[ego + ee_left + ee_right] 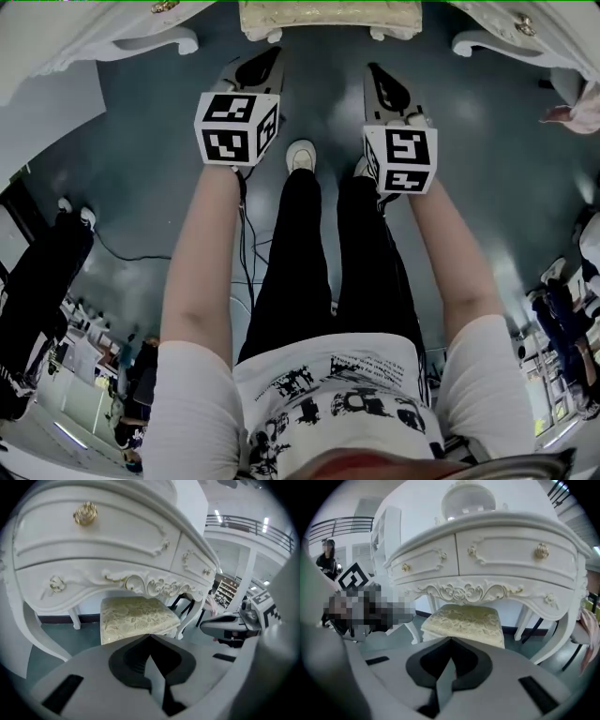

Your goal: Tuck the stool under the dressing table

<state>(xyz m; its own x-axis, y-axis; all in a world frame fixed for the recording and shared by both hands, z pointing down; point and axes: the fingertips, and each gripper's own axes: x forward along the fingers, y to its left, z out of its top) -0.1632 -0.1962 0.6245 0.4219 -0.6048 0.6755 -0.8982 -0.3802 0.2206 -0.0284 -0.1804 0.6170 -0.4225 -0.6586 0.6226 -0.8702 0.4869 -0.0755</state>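
The stool [328, 19] has a cream patterned cushion and white legs. It stands at the top of the head view, between the white dressing table's carved legs [155, 37]. In the left gripper view the stool [136, 616] sits below the dressing table's drawer front [93, 550]. The right gripper view shows the stool [466, 620] under the same table [497, 559]. My left gripper [270, 56] [150, 634] and right gripper [375, 73] [451, 638] are both shut on nothing. They hover a short way in front of the stool without touching it.
My legs and white shoes [301, 155] stand on the dark floor between the grippers. A cable [122, 253] trails on the floor at the left beside a black object [42, 281]. A pink item [577, 108] hangs at the right. A person [327, 557] stands far off.
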